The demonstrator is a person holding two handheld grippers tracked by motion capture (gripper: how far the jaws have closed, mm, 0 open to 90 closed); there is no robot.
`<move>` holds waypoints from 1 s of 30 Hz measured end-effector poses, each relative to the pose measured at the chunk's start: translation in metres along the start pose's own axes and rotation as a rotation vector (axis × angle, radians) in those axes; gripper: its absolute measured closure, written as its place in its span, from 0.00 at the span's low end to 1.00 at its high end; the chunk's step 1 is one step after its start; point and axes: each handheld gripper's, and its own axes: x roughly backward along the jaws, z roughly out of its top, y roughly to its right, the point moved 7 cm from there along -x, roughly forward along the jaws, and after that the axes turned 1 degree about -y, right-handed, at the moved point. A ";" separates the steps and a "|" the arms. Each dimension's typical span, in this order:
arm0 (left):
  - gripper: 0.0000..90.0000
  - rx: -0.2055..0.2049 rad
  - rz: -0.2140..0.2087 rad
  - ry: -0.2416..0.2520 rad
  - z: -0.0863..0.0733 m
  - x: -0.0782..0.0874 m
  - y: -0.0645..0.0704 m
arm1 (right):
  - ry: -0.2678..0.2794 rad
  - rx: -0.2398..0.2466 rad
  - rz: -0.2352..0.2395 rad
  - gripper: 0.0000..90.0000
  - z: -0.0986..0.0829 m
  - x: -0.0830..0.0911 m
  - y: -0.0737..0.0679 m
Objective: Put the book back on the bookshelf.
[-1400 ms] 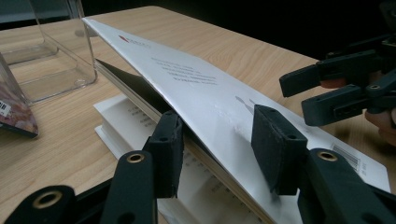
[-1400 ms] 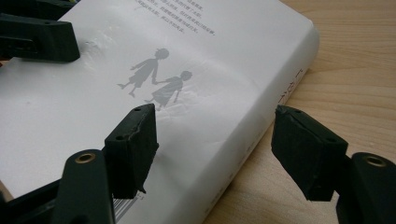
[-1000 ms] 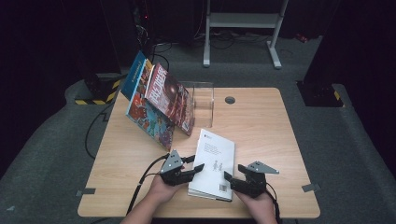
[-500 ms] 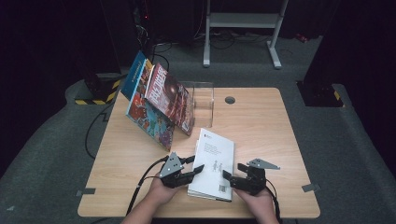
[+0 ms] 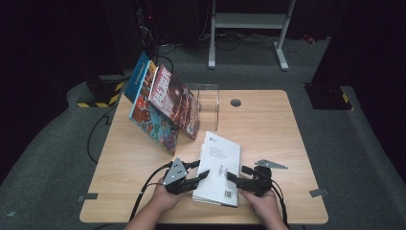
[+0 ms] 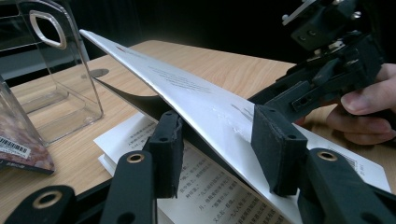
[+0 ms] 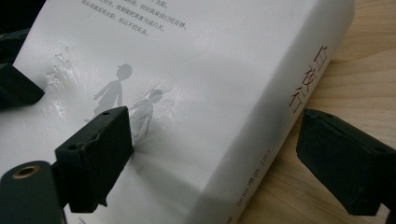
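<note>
A fixed overhead camera looks forward and down on the bench point(image 5: 268, 129); both gripper-mounted cameras sit close, sharing the white paperback point(image 5: 219, 165) between them.

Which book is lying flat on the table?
The white book between the left gripper and right gripper. The colourful books lean tilted against the clear stand instead.

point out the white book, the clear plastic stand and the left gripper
white paperback book point(image 5: 219, 163), high view, middle of its cover
clear plastic book stand point(image 5: 209, 106), high view, its front wall
left hand-held gripper point(image 5: 200, 170), high view, between its fingertips
</note>
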 end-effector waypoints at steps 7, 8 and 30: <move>0.61 -0.014 0.001 0.006 0.001 0.001 0.001 | -0.004 -0.037 0.045 0.09 0.000 -0.003 0.001; 0.61 -0.018 0.001 0.008 0.001 0.001 0.001 | -0.004 -0.037 0.045 0.09 0.000 -0.003 0.001; 0.61 -0.090 0.003 0.052 0.006 0.007 0.008 | 0.022 -0.082 0.130 0.08 0.003 -0.004 0.003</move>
